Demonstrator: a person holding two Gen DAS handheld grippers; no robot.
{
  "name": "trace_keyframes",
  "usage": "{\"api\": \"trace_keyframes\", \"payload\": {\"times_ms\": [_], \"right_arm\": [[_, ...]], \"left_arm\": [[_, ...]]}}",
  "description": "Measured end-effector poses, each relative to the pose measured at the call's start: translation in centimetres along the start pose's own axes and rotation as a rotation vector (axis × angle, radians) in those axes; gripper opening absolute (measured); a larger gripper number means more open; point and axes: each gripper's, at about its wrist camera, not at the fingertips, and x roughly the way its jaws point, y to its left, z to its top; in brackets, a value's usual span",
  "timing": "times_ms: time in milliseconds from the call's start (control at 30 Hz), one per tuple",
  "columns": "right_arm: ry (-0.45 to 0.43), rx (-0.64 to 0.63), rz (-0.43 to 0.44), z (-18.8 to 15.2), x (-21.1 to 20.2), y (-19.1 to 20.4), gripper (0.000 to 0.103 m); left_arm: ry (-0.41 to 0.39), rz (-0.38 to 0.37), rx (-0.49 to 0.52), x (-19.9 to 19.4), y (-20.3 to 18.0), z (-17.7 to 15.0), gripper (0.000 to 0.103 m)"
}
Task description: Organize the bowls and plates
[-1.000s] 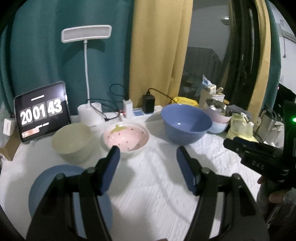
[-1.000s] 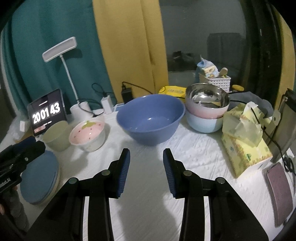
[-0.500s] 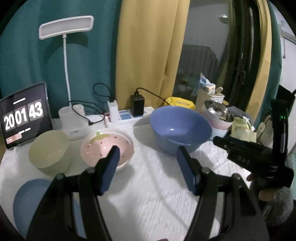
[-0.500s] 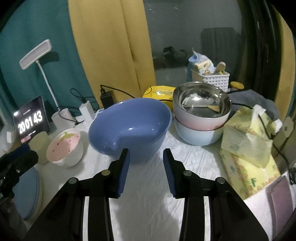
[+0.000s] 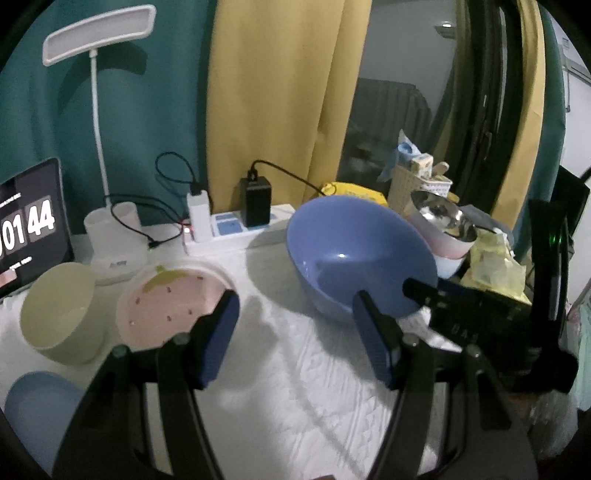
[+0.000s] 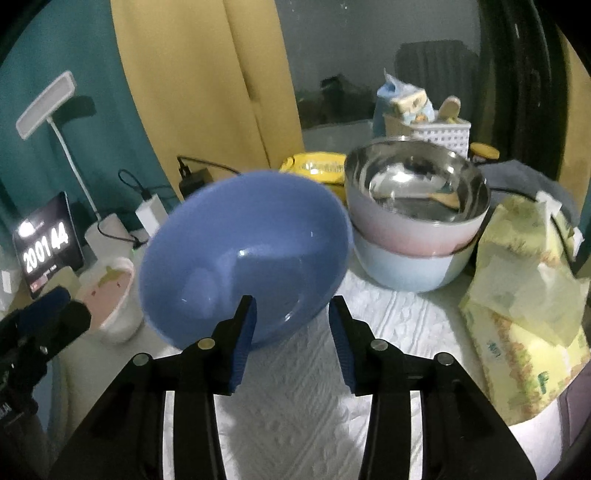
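- White cloth covers the table [image 5: 295, 387], with green and yellow curtains [image 5: 277, 92] behind it.
- Sorting looks like it has only just begun, because most dishes sit apart and none is held.
- The big blue bowl [image 6: 243, 254] sits near the middle of the table, with its near rim between the right gripper [image 6: 291, 339] jaws.
- Those jaws are opening, and the pads do not seem to press on the rim.
- The left gripper [image 5: 291, 336] hangs over bare cloth with its jaws set wide and nothing in them.
- A pink strawberry bowl [image 5: 173, 299] sits just left of the blue one, closer to the left gripper.
- A pale green bowl [image 5: 59, 314] sits next to it, by the left edge.
- A blue plate [image 5: 37, 410] lies at the near left corner.
- Two bowls are already stacked near the right edge: a shiny metal bowl [image 6: 417, 192] in a pale blue one [image 6: 410, 269].
- A wooden spoon lies in the metal bowl.
- A tissue pack [image 6: 524, 295] crowds the right edge beside the stack.
- A power strip [image 5: 236, 229], a lamp [image 5: 99, 33] and a clock screen [image 5: 29, 225] line the back edge.
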Motion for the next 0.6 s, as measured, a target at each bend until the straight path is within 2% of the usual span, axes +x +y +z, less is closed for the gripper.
{"api": "trace_keyframes", "payload": {"times_ms": [133, 400, 467, 567, 600], "right_arm": [[0.018, 0.009, -0.003, -0.5, 0.7, -0.3, 0.043], [0.026, 0.019, -0.018, -1.0, 1.3, -0.9, 0.042], [0.027, 0.022, -0.015, -1.1, 1.4, -1.1, 0.034], [0.029, 0.021, -0.019, -1.1, 1.5, -1.2, 0.027], [0.029, 0.022, -0.017, -1.1, 1.5, -1.2, 0.025]], "left_arm": [[0.000, -0.001, 0.009, 1.2, -0.6, 0.2, 0.065], [-0.017, 0.051, 0.038, 3.5, -1.5, 0.8, 0.065], [-0.025, 0.076, 0.058, 3.9, -1.8, 0.8, 0.065], [-0.018, 0.066, 0.073, 4.5, -2.0, 0.8, 0.062], [-0.020, 0.066, 0.077, 4.6, -2.1, 0.8, 0.052]]}}
